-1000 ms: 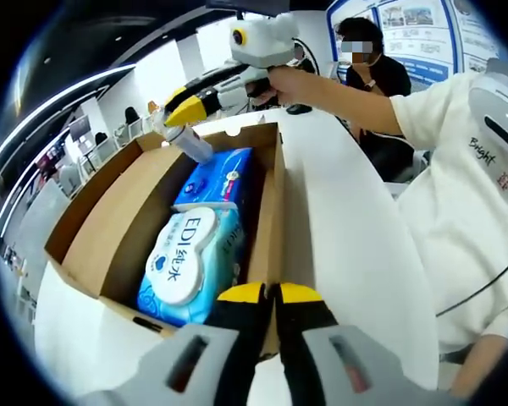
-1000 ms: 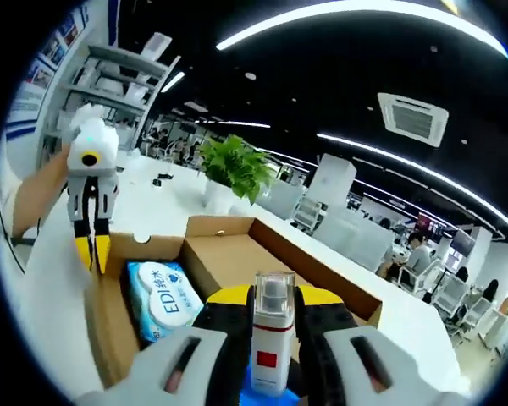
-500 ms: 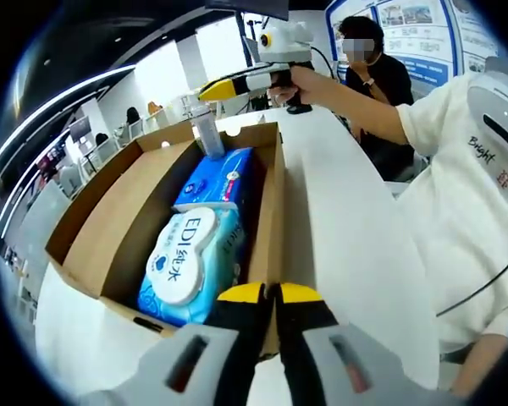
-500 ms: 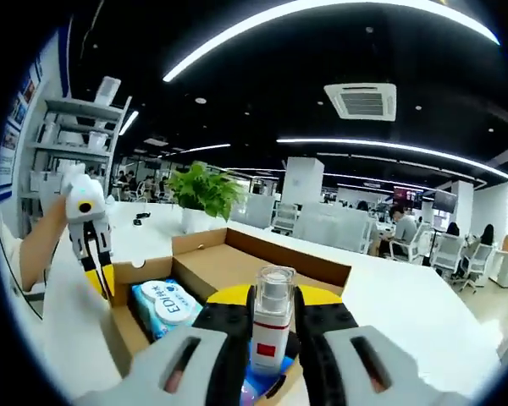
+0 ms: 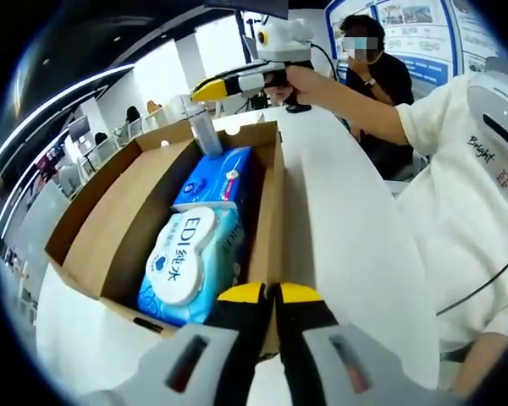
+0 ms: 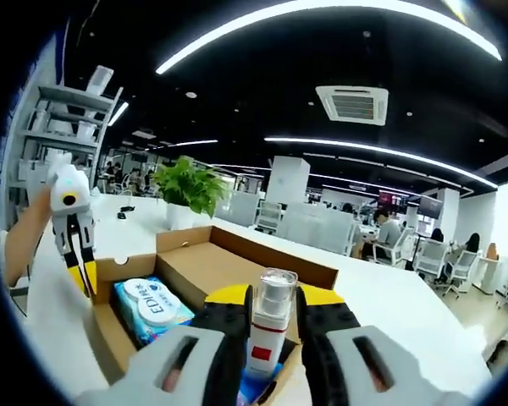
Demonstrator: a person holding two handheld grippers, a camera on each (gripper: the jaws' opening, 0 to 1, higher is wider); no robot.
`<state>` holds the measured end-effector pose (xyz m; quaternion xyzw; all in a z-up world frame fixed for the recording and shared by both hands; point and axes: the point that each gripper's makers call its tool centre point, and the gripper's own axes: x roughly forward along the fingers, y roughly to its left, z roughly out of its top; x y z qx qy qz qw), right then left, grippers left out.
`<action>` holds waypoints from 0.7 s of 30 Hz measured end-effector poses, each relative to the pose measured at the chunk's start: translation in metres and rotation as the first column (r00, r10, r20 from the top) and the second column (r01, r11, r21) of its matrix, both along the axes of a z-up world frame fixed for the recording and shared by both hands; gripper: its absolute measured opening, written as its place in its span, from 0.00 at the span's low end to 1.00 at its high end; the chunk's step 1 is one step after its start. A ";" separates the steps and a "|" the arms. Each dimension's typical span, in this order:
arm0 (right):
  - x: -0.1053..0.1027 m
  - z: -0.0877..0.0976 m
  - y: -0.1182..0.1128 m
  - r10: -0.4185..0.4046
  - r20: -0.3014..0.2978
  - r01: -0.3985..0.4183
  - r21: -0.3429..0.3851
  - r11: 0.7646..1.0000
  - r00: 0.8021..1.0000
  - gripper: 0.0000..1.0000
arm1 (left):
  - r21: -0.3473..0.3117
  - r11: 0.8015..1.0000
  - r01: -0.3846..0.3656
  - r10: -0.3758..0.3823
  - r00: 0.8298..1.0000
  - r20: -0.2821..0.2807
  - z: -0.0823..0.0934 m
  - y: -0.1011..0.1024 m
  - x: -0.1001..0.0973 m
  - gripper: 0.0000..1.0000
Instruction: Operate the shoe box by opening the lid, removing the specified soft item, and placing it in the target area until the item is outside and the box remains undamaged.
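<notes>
An open cardboard shoe box (image 5: 110,228) lies on a white table (image 5: 347,254). In it is a blue wipes pack (image 5: 186,258) with a white lid, and a second blue pack (image 5: 223,173) lies beyond it. My left gripper (image 5: 271,293) is shut on the box's near wall at the corner. My right gripper (image 5: 205,90) hangs over the far end of the box, shut on a small clear spray bottle (image 5: 206,131). In the right gripper view the bottle (image 6: 267,330), with its red label, stands upright in my right gripper (image 6: 271,296), above the box (image 6: 237,266). The left gripper (image 6: 78,258) grips the box edge beside the wipes pack (image 6: 152,304).
A potted plant (image 6: 190,186) stands on the table behind the box. A seated person (image 5: 368,59) is at the far end, and a white sleeve (image 5: 466,211) fills the right side. Office desks and chairs (image 6: 440,262) lie farther off.
My right gripper has raised the spray bottle from low over the far end of the box to just above its rim. The left gripper and box have stayed put.
</notes>
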<state>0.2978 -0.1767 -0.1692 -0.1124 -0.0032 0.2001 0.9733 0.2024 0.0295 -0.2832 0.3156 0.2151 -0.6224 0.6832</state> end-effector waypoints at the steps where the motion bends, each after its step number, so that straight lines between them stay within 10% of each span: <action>1: 0.001 0.001 0.000 0.001 0.001 -0.001 0.011 1.000 1.000 0.29 | 0.000 1.000 0.000 0.000 1.000 0.001 0.000 0.000 0.000 0.05; 21: 0.012 -0.006 0.006 -0.044 -0.064 0.048 0.059 0.997 0.997 0.22 | -0.005 1.000 -0.003 0.003 1.000 0.011 0.000 0.000 0.000 0.05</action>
